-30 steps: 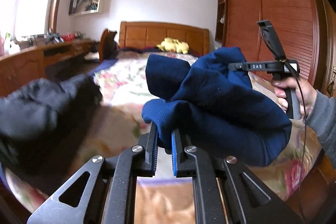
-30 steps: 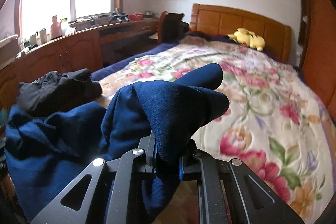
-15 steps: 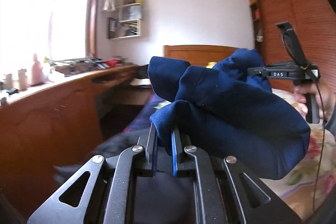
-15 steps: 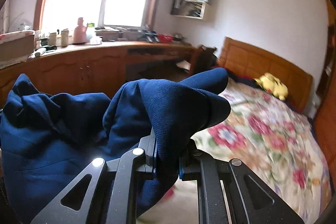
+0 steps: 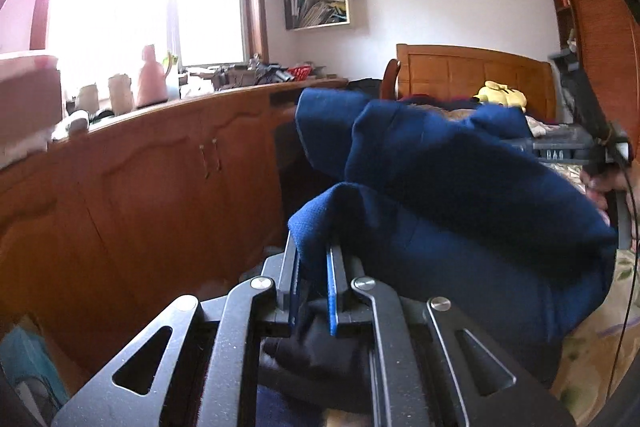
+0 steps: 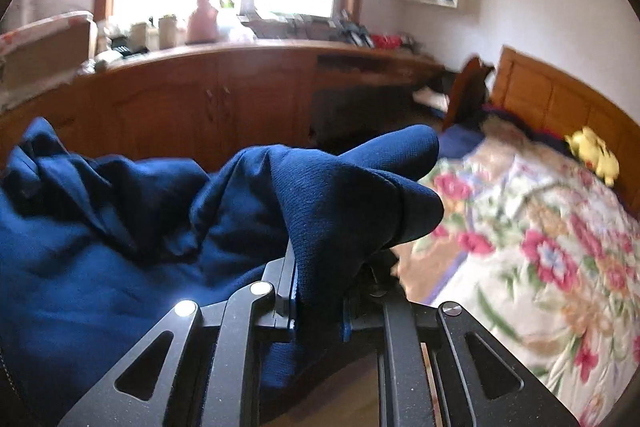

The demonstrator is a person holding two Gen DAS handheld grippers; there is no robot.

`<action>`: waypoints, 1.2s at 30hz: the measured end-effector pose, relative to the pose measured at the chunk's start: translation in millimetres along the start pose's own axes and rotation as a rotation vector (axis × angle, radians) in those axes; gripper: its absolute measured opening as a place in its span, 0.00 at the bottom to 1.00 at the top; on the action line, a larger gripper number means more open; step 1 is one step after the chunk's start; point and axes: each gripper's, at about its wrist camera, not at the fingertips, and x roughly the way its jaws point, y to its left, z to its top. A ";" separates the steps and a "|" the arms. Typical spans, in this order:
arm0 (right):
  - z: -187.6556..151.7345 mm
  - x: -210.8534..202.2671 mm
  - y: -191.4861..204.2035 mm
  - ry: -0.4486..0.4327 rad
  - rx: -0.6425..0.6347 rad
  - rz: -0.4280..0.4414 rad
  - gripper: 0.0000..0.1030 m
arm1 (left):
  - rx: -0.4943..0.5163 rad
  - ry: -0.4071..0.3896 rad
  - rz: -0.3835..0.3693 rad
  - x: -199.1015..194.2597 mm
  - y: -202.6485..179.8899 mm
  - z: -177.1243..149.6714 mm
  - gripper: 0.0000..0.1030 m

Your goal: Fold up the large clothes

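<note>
A large navy blue garment (image 5: 460,195) hangs bunched in the air between my two grippers. My left gripper (image 5: 314,267) is shut on one bunched edge of it. In the right wrist view my right gripper (image 6: 320,283) is shut on another bunched part of the same garment (image 6: 120,227), which spreads to the left. The right gripper also shows at the right edge of the left wrist view (image 5: 576,147), held in a hand. A dark black piece of clothing (image 5: 316,359) lies low under the left gripper.
A long wooden cabinet and desk (image 5: 140,179) runs along the left under a bright window, with bottles and clutter on top. The bed with a floral quilt (image 6: 540,247) lies to the right, with a wooden headboard (image 5: 472,75) and a yellow plush toy (image 6: 592,155).
Both grippers, still shut on the navy garment, have swung left away from the bed toward the wooden cabinet and window. The garment stays bunched between them.
</note>
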 end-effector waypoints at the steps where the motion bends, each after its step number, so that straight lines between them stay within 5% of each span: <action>1: -6.9 5.5 -3.5 0.025 0.009 -0.009 0.21 | -0.008 0.000 0.000 0.8 0.0 -0.7 0.12; 4: -18.4 6.3 -16.4 0.061 0.043 -0.012 0.30 | -0.013 -0.015 0.011 2.4 -1.7 1.9 0.15; 8: -21.0 -14.5 -17.3 0.064 0.060 -0.012 0.47 | -0.021 -0.029 0.020 -18.4 -5.2 -0.3 0.36; 13: -35.3 -44.1 -14.4 0.039 0.061 -0.029 0.67 | -0.003 -0.059 -0.002 -48.3 -21.2 1.9 0.48; 17: -51.2 -86.4 -3.8 0.028 0.072 -0.030 0.71 | 0.002 -0.066 -0.051 -71.4 -42.0 4.3 0.78; 25: -97.4 -172.8 -7.1 -0.018 0.103 -0.072 0.79 | 0.015 -0.056 -0.133 -109.4 -99.3 5.1 0.93; 36: -158.4 -288.5 -16.2 -0.086 0.195 -0.165 0.80 | 0.036 -0.021 -0.258 -135.6 -198.8 -7.0 0.93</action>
